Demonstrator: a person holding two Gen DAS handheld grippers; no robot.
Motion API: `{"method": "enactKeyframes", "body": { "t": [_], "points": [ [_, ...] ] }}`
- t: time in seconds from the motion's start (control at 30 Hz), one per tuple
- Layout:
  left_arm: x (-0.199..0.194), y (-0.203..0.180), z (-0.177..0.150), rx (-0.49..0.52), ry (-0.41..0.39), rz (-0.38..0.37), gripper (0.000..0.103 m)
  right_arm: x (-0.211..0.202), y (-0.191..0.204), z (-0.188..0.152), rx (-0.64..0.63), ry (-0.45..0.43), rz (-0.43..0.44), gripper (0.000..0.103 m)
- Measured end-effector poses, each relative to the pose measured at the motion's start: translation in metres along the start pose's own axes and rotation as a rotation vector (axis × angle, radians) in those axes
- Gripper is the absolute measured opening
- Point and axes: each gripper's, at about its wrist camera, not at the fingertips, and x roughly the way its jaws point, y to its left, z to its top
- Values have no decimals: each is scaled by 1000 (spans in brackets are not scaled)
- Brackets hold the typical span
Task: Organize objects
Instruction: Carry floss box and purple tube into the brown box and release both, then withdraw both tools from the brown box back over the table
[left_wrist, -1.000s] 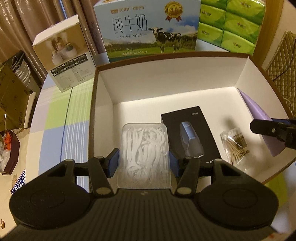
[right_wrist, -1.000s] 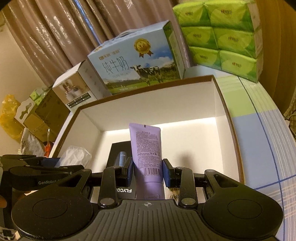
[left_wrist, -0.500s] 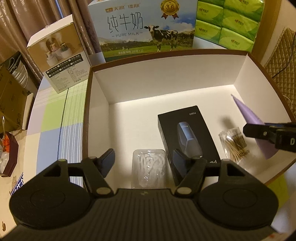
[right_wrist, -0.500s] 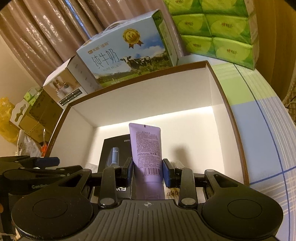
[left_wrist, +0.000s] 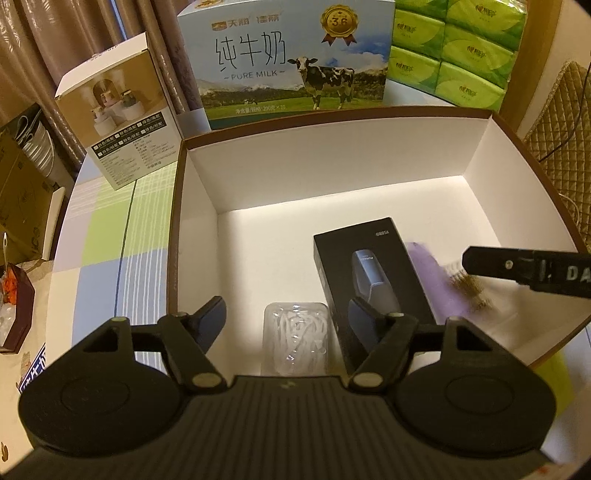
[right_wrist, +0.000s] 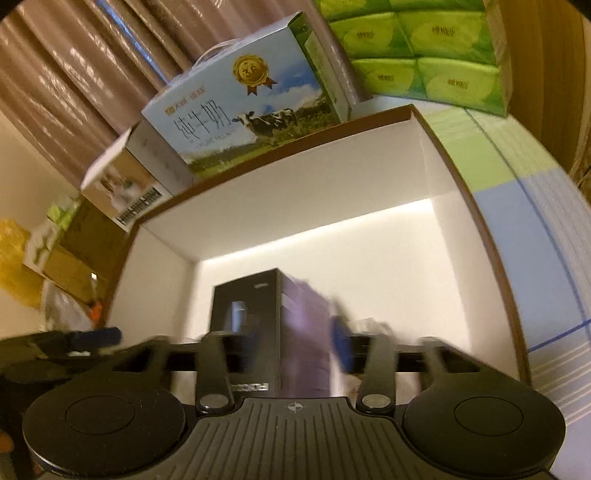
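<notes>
An open white box (left_wrist: 480, 155) with a brown rim holds everything. A clear case of floss picks (left_wrist: 295, 336) lies on its floor, below and between the fingers of my left gripper (left_wrist: 286, 310). That gripper's jaws are opening and touch nothing. Right of the case lies a black shaver box (left_wrist: 365, 280). A purple tube (left_wrist: 432, 280), blurred, rests tilted beside it, over a bag of cotton swabs (left_wrist: 469, 288). My right gripper (right_wrist: 288, 343) is opening; the blurred purple tube (right_wrist: 303, 332) stands loose between its pads. One right finger (left_wrist: 517, 266) reaches in from the right.
Behind the white box (right_wrist: 295, 192) stand a milk carton case (left_wrist: 291, 59), a small product box (left_wrist: 118, 122) and stacked green tissue packs (left_wrist: 461, 48). A checked tablecloth (left_wrist: 110, 236) covers the table. Cardboard boxes and clutter lie off its left edge.
The left gripper let go of the floss case, which now lies on the box floor. The right gripper's jaws spread and the purple tube slipped free, tipping toward the black box.
</notes>
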Motion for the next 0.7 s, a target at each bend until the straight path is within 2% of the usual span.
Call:
{"method": "enactKeyframes", "body": {
  "t": [0.03, 0.2, 0.7],
  "points": [
    [-1, 0, 0, 0, -1, -2, 71, -3, 0, 0, -4, -10, 0, 62],
    [-8, -1, -2, 6, -15, -18, 76, -13, 7, 0, -79, -7, -2, 62],
    [-39, 4, -17, -23, -44, -39, 77, -44, 12, -17, -171, -6, -19, 72]
  ]
}}
